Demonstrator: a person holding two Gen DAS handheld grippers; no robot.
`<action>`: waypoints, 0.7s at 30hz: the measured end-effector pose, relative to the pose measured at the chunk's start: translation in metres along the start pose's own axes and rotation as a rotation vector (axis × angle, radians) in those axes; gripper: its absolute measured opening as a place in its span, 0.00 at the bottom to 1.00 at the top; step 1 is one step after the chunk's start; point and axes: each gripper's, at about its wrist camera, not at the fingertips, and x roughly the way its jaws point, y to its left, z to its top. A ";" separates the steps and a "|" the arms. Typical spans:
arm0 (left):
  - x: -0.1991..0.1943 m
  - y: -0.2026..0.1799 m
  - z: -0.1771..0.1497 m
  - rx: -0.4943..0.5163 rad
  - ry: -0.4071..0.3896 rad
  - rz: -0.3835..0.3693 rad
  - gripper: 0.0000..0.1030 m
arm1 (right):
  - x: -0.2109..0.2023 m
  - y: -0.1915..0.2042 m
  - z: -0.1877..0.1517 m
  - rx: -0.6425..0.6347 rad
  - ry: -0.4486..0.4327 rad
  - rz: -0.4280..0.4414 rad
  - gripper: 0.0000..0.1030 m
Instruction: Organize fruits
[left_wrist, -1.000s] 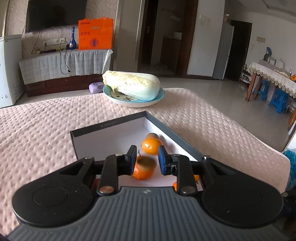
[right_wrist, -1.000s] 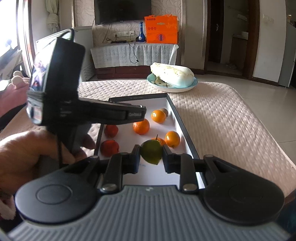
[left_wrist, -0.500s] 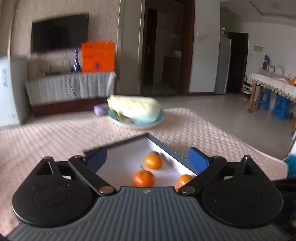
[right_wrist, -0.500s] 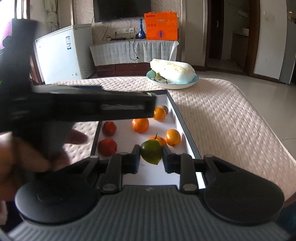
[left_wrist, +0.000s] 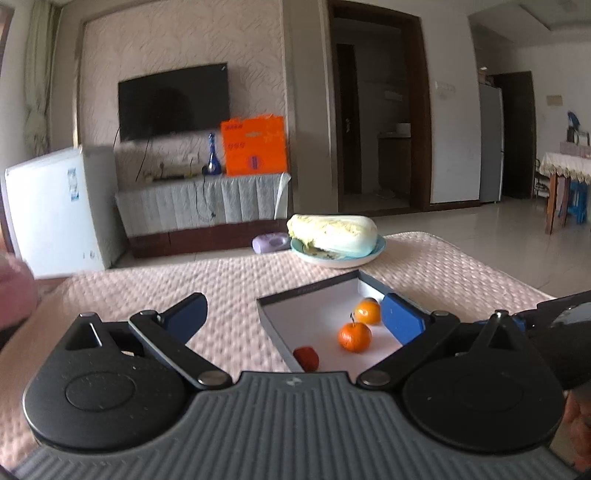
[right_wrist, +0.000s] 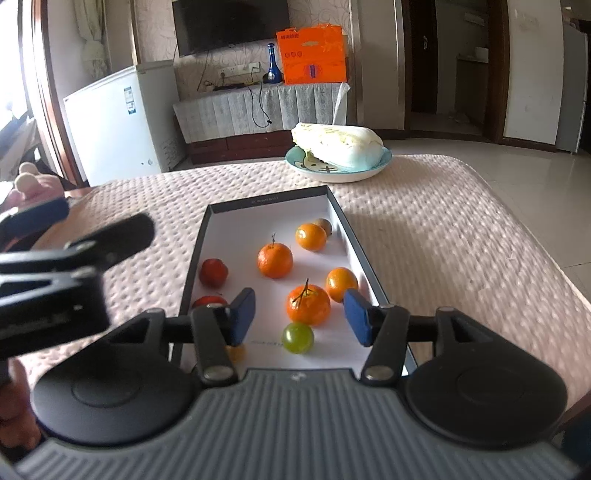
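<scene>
While the right gripper (right_wrist: 299, 317) hangs over the near end of the shallow box (right_wrist: 266, 201), its jaws are opening, and the green fruit (right_wrist: 297, 337) lies loose on the white box floor between the blue pads (right_wrist: 242, 314), touched by neither. Just beyond the pads sits a stemmed orange (right_wrist: 308, 304), with another orange (right_wrist: 341, 283) to its right by the box wall. Farther ahead lie a third orange (right_wrist: 275, 260), a fourth orange (right_wrist: 311, 237) and a brownish fruit (right_wrist: 324, 226) behind it. Left of the gripper are two red fruits (right_wrist: 213, 272).

The left gripper (left_wrist: 293, 317) is spread wide, its jaws opening, with nothing between them; it hovers above the quilted tabletop (left_wrist: 229, 288) at the box's left side. Ahead of both grippers a cabbage (right_wrist: 336, 144) rests on a blue plate (right_wrist: 341, 172).
</scene>
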 end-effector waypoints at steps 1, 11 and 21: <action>-0.004 0.003 -0.001 -0.018 0.006 -0.009 0.99 | -0.002 -0.002 0.000 0.004 -0.005 0.000 0.54; -0.052 -0.004 -0.002 0.001 -0.058 0.062 0.99 | -0.043 -0.018 -0.014 0.006 -0.041 0.002 0.54; -0.053 -0.015 -0.003 -0.063 0.017 0.036 0.99 | -0.081 -0.006 -0.040 -0.046 -0.006 0.024 0.54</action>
